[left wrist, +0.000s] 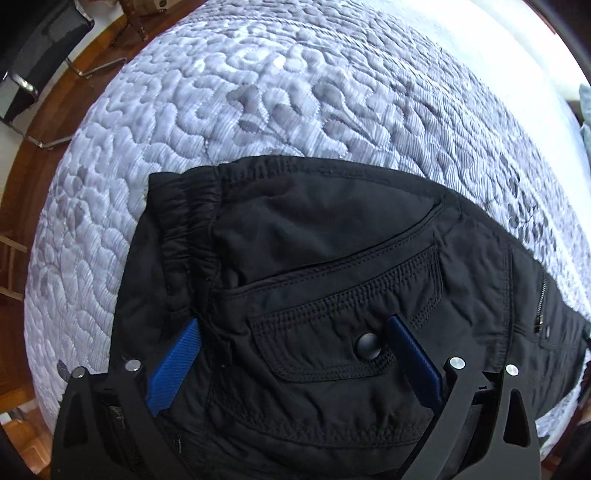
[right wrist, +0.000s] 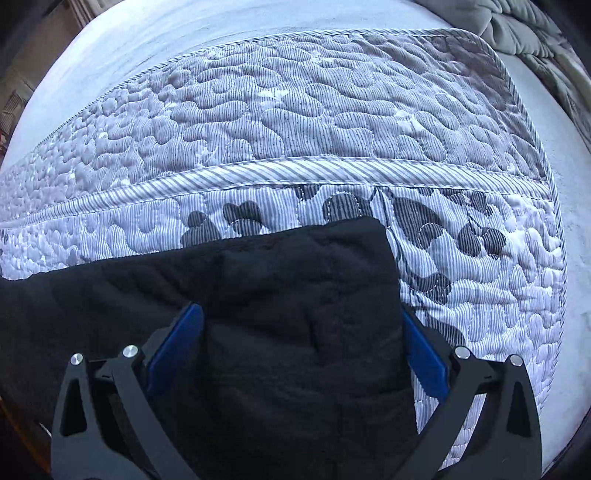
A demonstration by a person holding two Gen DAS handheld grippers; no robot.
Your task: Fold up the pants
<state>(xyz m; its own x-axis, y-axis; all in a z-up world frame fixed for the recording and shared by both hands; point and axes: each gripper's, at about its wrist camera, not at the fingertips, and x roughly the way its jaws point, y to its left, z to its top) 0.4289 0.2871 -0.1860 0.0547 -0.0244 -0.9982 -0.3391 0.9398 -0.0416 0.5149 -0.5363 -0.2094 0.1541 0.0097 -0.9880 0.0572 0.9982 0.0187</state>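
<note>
Left wrist view: black pants of a smooth, slightly shiny woven cloth lie on a quilt stitched in puffy, winding blobs with fine grey stripes and darker leaf shapes. From left to right on the pants come the gathered elastic waistband, a curved pocket flap with rows of dense stitching and a round black snap, then a metal zipper near the right edge. The left gripper is spread wide, its ribbed blue fingers low over the cloth on either side of the snap; whether they touch the fabric cannot be told, and nothing is pinched between them. At far left, beyond the quilt, a chair with chrome legs stands on a wood floor.

In the right wrist view, the pants look matte and softly creased, ending in a squared edge that points away from the camera. The right gripper is also spread wide, the blue fingers straddling this end, the cloth bulging between them without being clamped. Past it runs the quilt's striped binding band, then more blob stitching, then a plain white sheet. A grey padded blanket is bunched at the top right corner.
</note>
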